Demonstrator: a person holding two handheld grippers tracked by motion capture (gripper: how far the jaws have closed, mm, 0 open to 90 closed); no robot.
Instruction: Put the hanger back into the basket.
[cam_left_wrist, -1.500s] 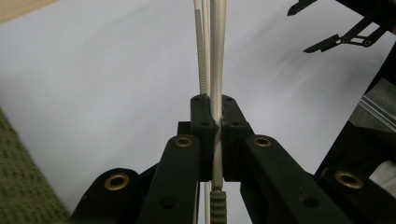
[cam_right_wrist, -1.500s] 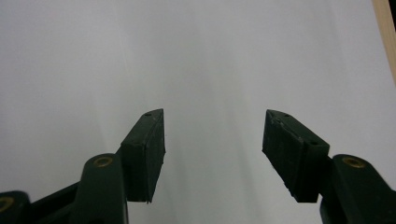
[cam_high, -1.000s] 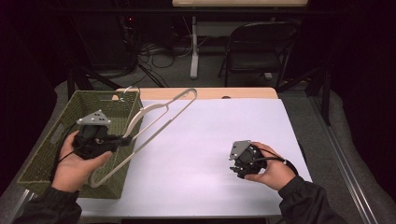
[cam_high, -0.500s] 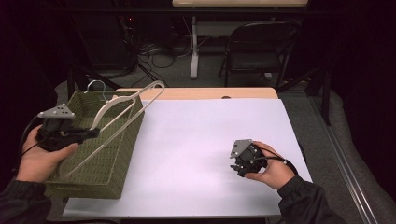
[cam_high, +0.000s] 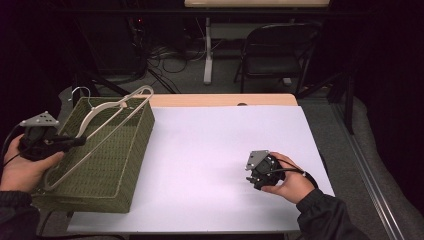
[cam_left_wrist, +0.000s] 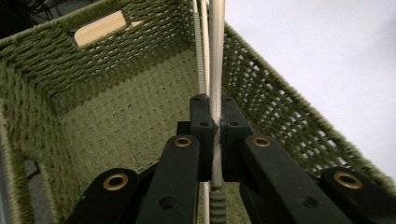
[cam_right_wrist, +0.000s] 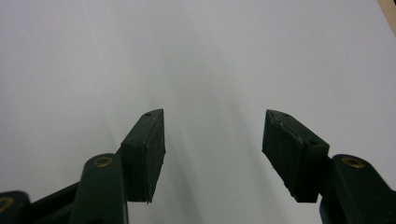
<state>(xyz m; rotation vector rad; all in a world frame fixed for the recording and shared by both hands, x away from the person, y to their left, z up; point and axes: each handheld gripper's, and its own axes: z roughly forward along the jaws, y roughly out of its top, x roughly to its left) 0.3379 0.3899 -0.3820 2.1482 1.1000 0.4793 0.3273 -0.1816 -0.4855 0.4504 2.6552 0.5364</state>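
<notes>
A pale wooden clothes hanger (cam_high: 102, 122) with a metal hook lies slanted across the open top of a green woven basket (cam_high: 127, 150) at the table's left side. My left gripper (cam_high: 75, 142) is shut on the hanger's lower bar, above the basket's near left part. In the left gripper view the hanger (cam_left_wrist: 216, 56) runs upright between the closed jaws of my left gripper (cam_left_wrist: 215, 128), over the basket's inside (cam_left_wrist: 126, 107). My right gripper (cam_high: 252, 175) rests low over the white table at the near right. It stands open (cam_right_wrist: 212, 135) with nothing between its jaws.
The white table top (cam_high: 225, 145) stretches between the basket and the right hand, with a wooden strip (cam_high: 220, 100) at its far edge. A folding chair (cam_high: 277, 50) and a table leg with cables stand on the floor beyond.
My left gripper has carried the hanger to the left, from over the table beside the basket to above the basket. The right gripper has stayed in place.
</notes>
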